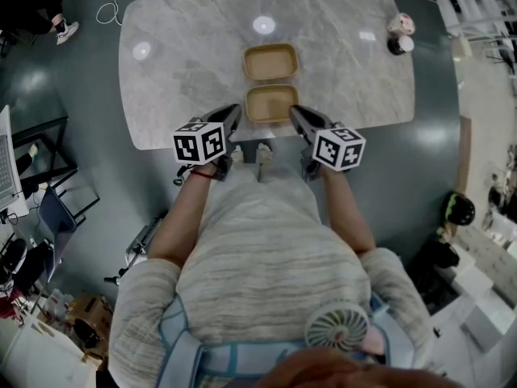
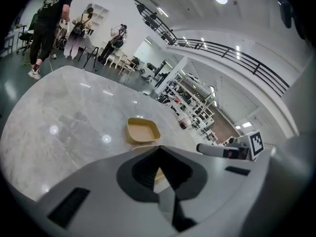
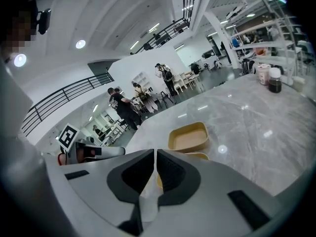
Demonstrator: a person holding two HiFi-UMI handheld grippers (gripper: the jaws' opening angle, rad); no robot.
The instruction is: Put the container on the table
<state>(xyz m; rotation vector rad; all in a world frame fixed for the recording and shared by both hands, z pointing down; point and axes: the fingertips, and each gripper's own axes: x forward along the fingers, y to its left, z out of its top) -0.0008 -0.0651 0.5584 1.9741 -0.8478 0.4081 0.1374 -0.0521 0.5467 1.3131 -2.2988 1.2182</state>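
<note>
Containers were two on the marble table [image 1: 186, 55], both tan, shallow and empty. The nearer container [image 1: 271, 103] lay close to the table edge at 6 o'clock. The farther container [image 1: 271, 61] lay just beyond it toward 12 o'clock, with a narrow gap between them. Both rested flat on the top, so the placing looked done. Which of the two was the task's own could not be told.

The left gripper [image 1: 234, 113] hung at 9 o'clock of the nearer container and the right gripper [image 1: 294, 113] at 3 o'clock, each just beside its rim. Whether the tips touched the rim was not clear. The left jaws were pressed together with nothing between them. The right jaws were together as well, with only a thin slit between the pads, and they held nothing.

One tool at each side probably suited a wide tray, which a single narrow grip could tip. A pink cup [image 1: 401, 23] and a dark jar [image 1: 397, 45] stood well apart at 2 o'clock, out of the way.
</note>
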